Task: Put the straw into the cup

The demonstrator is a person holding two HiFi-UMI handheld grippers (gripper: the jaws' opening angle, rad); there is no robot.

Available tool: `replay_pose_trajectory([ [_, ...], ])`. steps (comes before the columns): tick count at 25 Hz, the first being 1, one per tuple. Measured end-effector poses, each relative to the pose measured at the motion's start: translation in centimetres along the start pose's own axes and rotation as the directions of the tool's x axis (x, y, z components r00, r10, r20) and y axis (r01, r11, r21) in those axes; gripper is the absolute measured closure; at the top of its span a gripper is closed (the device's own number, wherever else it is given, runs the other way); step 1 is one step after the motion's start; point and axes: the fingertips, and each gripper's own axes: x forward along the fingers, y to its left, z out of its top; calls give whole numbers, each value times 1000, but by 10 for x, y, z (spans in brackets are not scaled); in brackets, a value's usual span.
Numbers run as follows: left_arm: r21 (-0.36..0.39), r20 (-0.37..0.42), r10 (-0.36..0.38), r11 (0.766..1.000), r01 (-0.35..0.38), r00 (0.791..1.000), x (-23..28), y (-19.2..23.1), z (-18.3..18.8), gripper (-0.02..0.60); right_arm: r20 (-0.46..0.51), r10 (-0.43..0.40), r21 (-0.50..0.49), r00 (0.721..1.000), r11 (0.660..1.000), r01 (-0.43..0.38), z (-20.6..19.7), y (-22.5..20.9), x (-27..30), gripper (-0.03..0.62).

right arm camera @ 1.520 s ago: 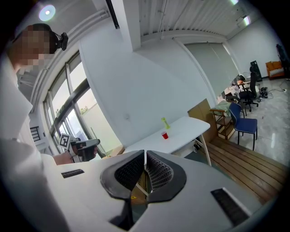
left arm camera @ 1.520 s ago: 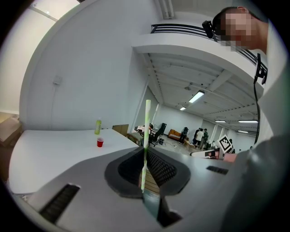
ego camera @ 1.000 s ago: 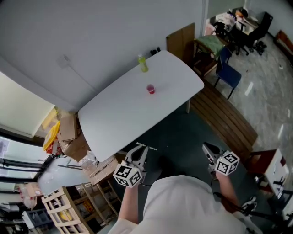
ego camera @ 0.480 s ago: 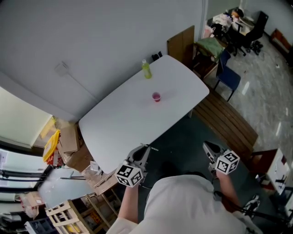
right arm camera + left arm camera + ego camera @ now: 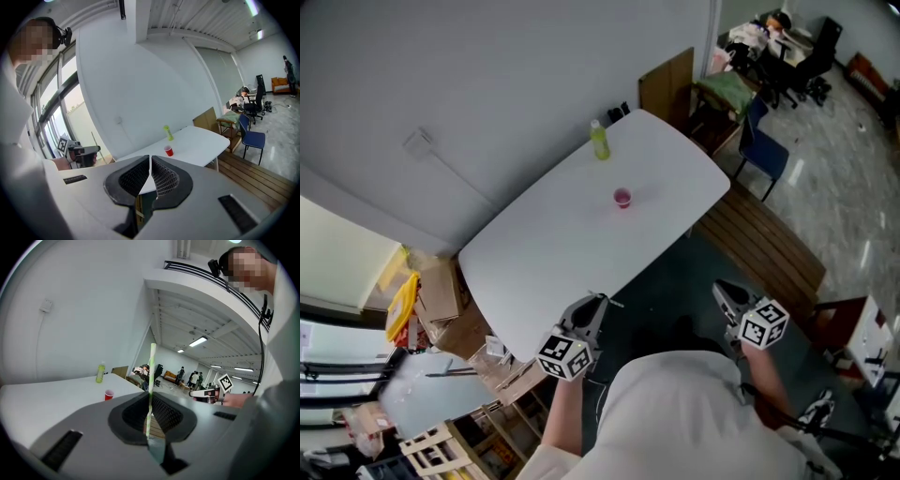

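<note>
A small red cup (image 5: 622,197) stands near the middle of the white table (image 5: 553,253); it also shows in the left gripper view as the cup (image 5: 108,395) and in the right gripper view as the cup (image 5: 168,150). My left gripper (image 5: 592,307) hangs at the table's near edge, shut on a thin pale green straw (image 5: 151,380) that sticks straight up between its jaws. My right gripper (image 5: 724,292) is off the table to the right, over the dark floor, shut with nothing in it.
A green bottle (image 5: 599,142) stands at the table's far edge by the wall. Cardboard boxes (image 5: 441,291) and wooden crates crowd the floor left of the table. A wooden bench (image 5: 769,253) and a blue chair (image 5: 764,150) stand to the right.
The head view has shifted a little, so the table and cup sit slightly further right and lower. Both grippers stay where they were, the straw still held in the left.
</note>
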Motion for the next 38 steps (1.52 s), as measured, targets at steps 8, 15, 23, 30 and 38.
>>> replay_pose_trajectory([
  [8,-9,-4,2,1000,-2,1000,10,-1,-2,560,-11,23,-12,1000,1000,-23,8,-6,9,557],
  [15,-26,-2,53,998,-53,999,32,-1,6,559,-25,72,-13,997,997,-72,27,-31,30,557],
  [23,-46,0,124,991,-124,992,68,5,16,559,-69,139,-6,988,990,-140,51,-63,65,557],
  [30,-61,15,200,978,-198,980,104,14,25,558,-85,205,-20,975,978,-208,81,-95,96,557],
  [38,-45,30,270,962,-268,962,137,25,47,560,-159,274,-15,949,960,-279,86,-121,121,557],
])
